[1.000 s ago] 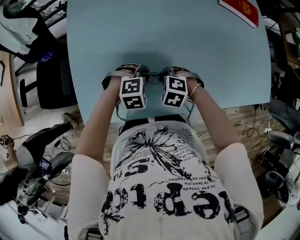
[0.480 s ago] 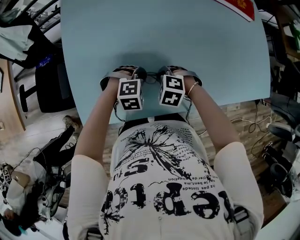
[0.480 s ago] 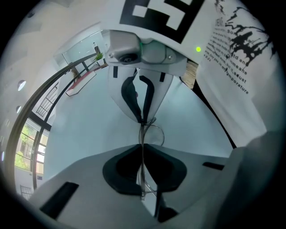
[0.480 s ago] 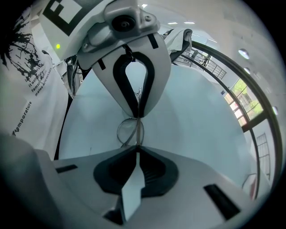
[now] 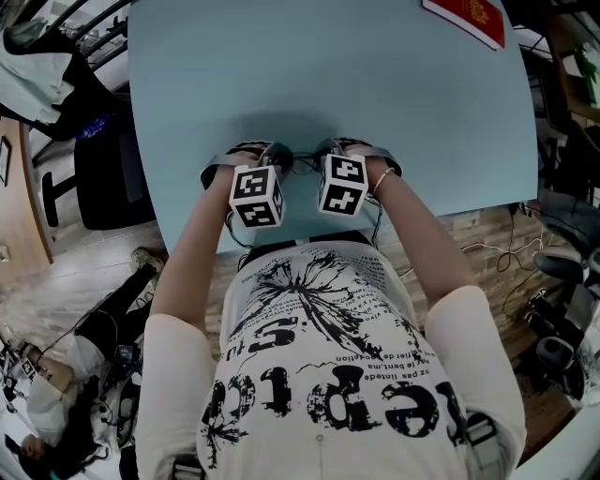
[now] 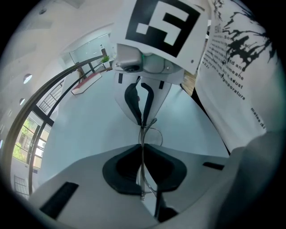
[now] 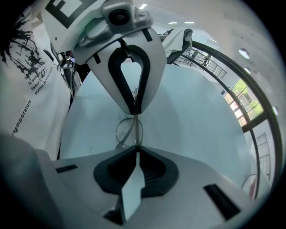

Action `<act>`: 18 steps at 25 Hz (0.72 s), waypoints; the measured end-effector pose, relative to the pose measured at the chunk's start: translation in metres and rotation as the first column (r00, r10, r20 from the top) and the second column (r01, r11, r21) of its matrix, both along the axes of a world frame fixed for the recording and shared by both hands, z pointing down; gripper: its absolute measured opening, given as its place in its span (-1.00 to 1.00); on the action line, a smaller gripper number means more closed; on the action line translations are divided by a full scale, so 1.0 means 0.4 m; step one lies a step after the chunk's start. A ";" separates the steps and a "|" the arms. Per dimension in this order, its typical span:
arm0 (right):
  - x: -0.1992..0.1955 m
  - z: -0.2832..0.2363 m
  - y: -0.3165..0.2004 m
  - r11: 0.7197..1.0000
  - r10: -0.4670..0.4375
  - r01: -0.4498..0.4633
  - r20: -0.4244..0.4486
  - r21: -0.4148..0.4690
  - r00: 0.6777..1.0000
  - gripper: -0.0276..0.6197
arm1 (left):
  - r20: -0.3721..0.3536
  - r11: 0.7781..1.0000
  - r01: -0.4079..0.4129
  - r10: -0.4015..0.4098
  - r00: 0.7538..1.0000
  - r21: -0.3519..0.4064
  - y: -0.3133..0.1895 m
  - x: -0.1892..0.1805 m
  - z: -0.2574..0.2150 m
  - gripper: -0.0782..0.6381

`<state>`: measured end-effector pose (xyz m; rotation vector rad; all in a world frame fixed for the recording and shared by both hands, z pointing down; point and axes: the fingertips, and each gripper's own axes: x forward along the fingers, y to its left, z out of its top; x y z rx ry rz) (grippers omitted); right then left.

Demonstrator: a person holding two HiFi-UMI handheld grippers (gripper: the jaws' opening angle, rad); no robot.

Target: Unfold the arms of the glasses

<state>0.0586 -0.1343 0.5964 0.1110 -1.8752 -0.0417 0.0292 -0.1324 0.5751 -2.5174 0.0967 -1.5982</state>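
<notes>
Thin wire-rimmed glasses (image 5: 302, 159) lie near the front edge of the light blue table (image 5: 375, 84), between my two grippers. The left gripper (image 5: 279, 157) has just been closing, and its jaws now pinch the thin frame (image 6: 143, 134) between the pads. The right gripper (image 5: 324, 155) faces it from the other side, shut on the frame too. In the right gripper view one round lens (image 7: 127, 129) shows between my right gripper (image 7: 135, 147) and the tip of the left gripper (image 7: 134, 109). The arms of the glasses are too thin to make out.
A red book (image 5: 466, 19) lies at the table's far right corner. A black chair (image 5: 108, 159) stands left of the table. The person's body is close against the front edge, and cables lie on the floor at the right.
Both hands keep their place over the glasses. The head view has shifted a little, and the jaws themselves are hidden in it under the hands.
</notes>
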 end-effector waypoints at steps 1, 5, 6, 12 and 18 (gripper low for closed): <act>0.000 0.000 0.000 1.000 0.000 0.000 -0.002 0.001 1.000 -0.81 | -0.010 1.000 0.007 -0.007 1.000 -0.004 0.001 -0.001 -0.003 -0.70; -0.002 -0.001 0.004 1.000 -0.004 0.004 -0.027 0.005 1.000 -0.81 | -0.054 0.999 0.040 -0.040 0.998 -0.010 0.004 -0.013 -0.021 -0.69; -0.001 0.001 0.003 1.000 -0.007 0.007 -0.037 0.012 0.999 -0.81 | -0.056 0.999 0.044 -0.044 0.997 -0.004 0.002 -0.021 -0.024 -0.70; 0.003 -0.002 -0.002 0.999 -0.009 0.010 -0.046 0.036 0.999 -0.81 | -0.086 0.997 0.073 -0.072 0.994 0.005 -0.002 -0.068 -0.046 -0.70; 0.005 -0.003 -0.001 0.999 -0.009 0.011 -0.054 0.035 0.998 -0.81 | -0.117 0.995 0.100 -0.098 0.988 0.012 -0.005 -0.096 -0.075 -0.70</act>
